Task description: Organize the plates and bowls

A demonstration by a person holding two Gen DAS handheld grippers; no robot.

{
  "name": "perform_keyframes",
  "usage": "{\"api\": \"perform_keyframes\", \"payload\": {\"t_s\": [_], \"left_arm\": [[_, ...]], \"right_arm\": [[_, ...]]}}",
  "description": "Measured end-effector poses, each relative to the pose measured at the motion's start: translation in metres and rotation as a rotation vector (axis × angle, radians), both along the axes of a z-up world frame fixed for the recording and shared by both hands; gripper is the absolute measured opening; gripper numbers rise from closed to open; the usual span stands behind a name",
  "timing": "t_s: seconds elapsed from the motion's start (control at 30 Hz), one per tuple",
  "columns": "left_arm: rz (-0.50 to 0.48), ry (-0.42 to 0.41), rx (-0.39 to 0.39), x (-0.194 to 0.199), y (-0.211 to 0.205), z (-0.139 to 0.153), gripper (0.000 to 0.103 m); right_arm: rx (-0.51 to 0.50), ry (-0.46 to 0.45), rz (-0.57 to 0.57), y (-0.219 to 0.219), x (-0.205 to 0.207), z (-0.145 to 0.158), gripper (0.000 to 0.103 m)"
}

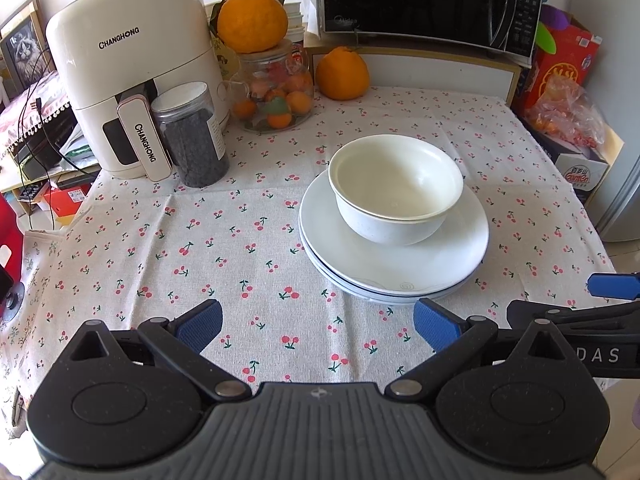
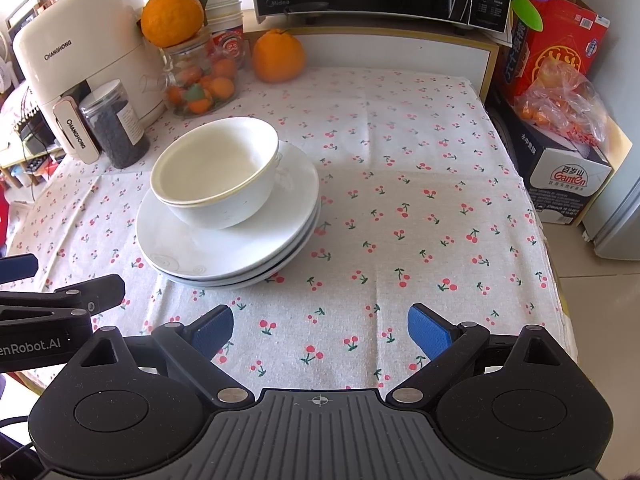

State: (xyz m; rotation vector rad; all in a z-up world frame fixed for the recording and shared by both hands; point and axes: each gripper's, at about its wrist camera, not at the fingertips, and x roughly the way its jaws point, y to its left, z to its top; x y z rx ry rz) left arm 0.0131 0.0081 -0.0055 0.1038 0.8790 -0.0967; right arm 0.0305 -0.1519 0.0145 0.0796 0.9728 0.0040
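The left tongs [image 1: 318, 326] are hanging wide open over the bench [image 1: 168, 240], gripping nothing, blue pads apart above the cherry-print cloth. The right tongs [image 2: 320, 330] are likewise gaping open and empty, hovering just beside the left ones.

The plates [image 1: 394, 264] are sitting stacked near the bench's middle, at about 1 o'clock in the left wrist view and at 11 o'clock from the right tongs [image 2: 228, 248]. They are plain white and glossy, with a faint grey swirl on the top rim and a thin blue line showing on a lower one. The bowls [image 1: 396, 192] are nesting one inside the other on top of the plates, white, deep and empty, leaning slightly. In the right view a thin gold rim is showing on the bowls [image 2: 216, 176].

An air fryer [image 1: 132, 68] and a dark-filled jar [image 1: 192, 136] are standing at 10 o'clock.
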Motion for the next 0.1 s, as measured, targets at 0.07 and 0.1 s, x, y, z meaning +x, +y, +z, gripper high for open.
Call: {"api": "perform_keyframes", "payload": {"t_s": [0.07,0.1], "left_arm": [[-0.006,-0.004,-0.001,-0.0004,0.0,0.001,0.102],[-0.009,-0.002,-0.002,-0.0001,0.0001,0.0012,0.102]], "right_arm": [[-0.001,0.001,0.005,0.0011,0.0009,-0.0002,0.096],[-0.001,0.001,0.007,0.0011,0.0014,-0.0003,0.096]]}}
